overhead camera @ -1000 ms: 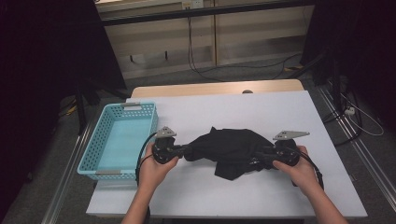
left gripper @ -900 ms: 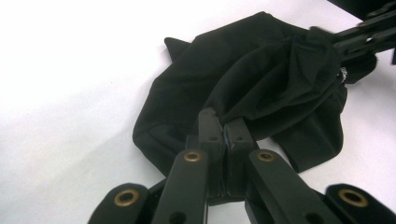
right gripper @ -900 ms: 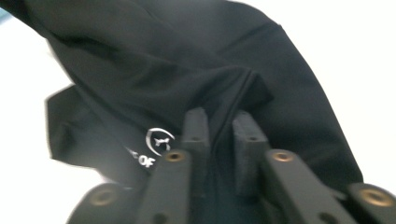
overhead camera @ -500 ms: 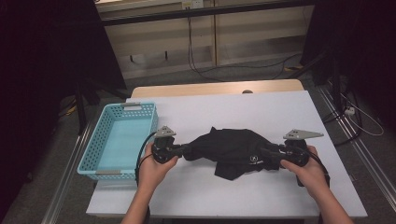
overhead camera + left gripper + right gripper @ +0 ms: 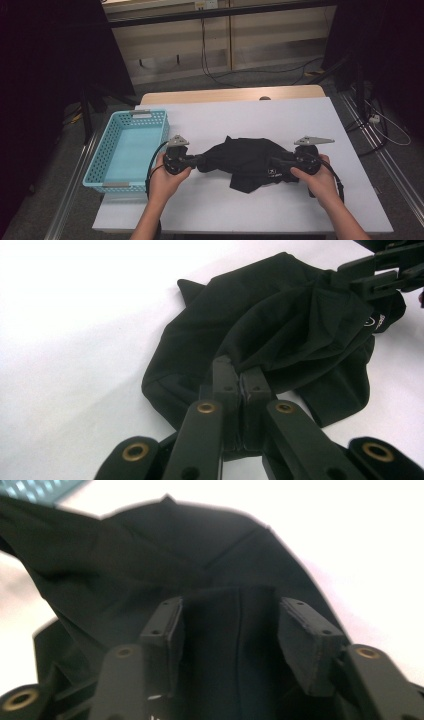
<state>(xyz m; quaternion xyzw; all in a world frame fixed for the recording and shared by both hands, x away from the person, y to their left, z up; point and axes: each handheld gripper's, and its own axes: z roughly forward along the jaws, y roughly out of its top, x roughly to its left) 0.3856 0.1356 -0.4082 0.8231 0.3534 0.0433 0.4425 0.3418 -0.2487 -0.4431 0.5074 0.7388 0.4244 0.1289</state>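
Observation:
A black garment (image 5: 245, 160) lies bunched on the white table (image 5: 300, 115) between my two hands. My left gripper (image 5: 202, 161) is at its left end. In the left gripper view that gripper (image 5: 241, 377) is shut on a gathered fold of the garment (image 5: 280, 315). My right gripper (image 5: 272, 165) is at the garment's right end. Its jaws (image 5: 230, 625) have just been opening and stand apart, with a slack band of the garment (image 5: 165, 545) lying between the pads. The left gripper view also shows the right gripper (image 5: 350, 277) farther off.
A light blue plastic basket (image 5: 162, 135) stands at the table's left edge, and its corner (image 5: 35, 487) appears in the right gripper view. Behind the table are a wooden wall panel and loose cables on the floor.
The right hand edged to the right and came back a little. The left hand and the garment's left end have kept still.

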